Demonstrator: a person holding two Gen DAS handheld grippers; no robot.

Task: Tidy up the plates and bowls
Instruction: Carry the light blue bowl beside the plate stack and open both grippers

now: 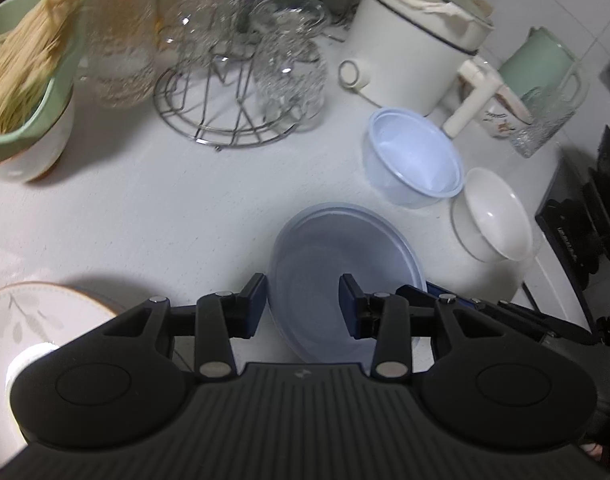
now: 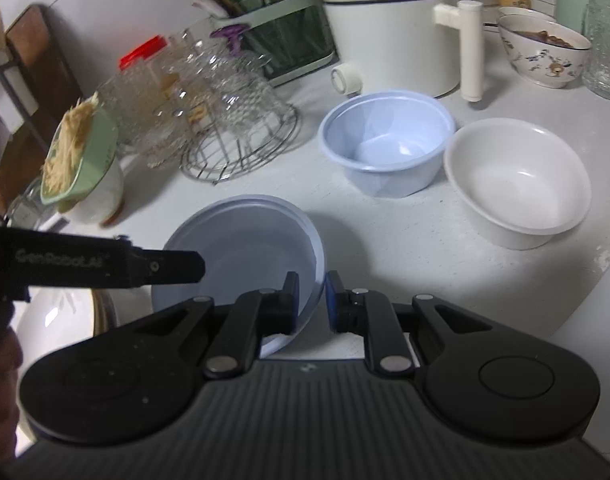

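A: White counter [image 2: 405, 240], crowded along the back. Where's the wide blue bowl [image 2: 249, 236]?

B: Near the front edge, tilted, both tongs on its rim.

A: How?

B: Right tongs [image 2: 309, 300] nearly closed, pinching the wall. Left tongs [image 1: 303, 306] wider, astride the opposite rim; contact unclear.

A: Others?

B: Small blue bowl [image 2: 385, 140] and white bowl [image 2: 517, 180] touching, behind.
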